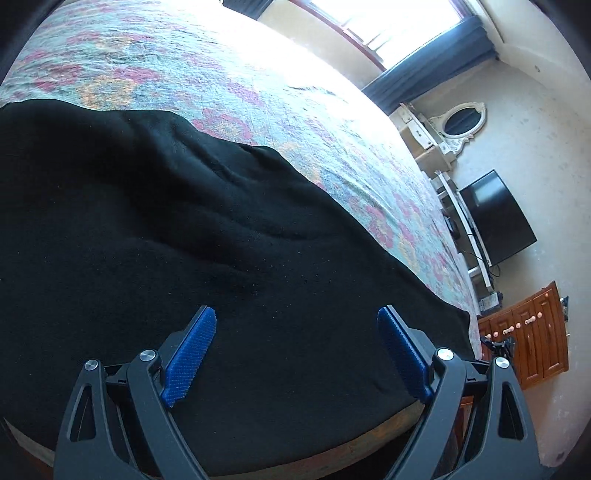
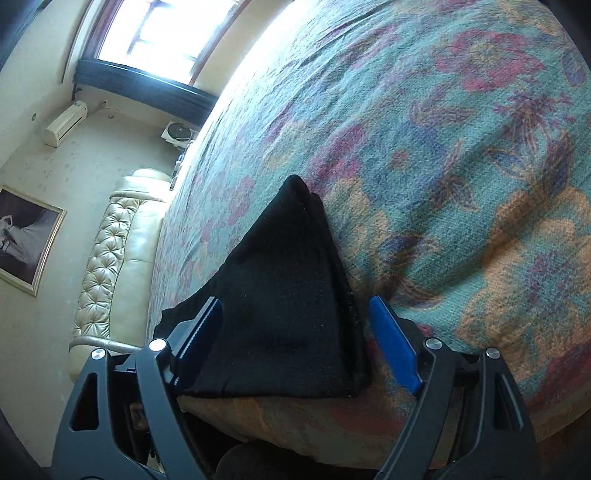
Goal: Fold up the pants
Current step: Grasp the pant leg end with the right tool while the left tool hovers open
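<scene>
Black pants (image 1: pixel 177 229) lie spread on a bed with a floral cover (image 1: pixel 258 107). In the left wrist view they fill the lower left, with soft wrinkles. My left gripper (image 1: pixel 295 328) is open just above the fabric near the bed's front edge, holding nothing. In the right wrist view a narrow end of the pants (image 2: pixel 280 295) lies in stacked layers at the bed's edge. My right gripper (image 2: pixel 295 321) is open, its blue pads (image 2: pixel 391 339) on either side of that end, not closed on it.
The floral bed cover (image 2: pixel 443 147) stretches far beyond the pants. A tufted cream headboard (image 2: pixel 110 258) is at the left. A black TV (image 1: pixel 495 218), a wooden cabinet (image 1: pixel 532 332) and a window (image 1: pixel 388 22) stand past the bed.
</scene>
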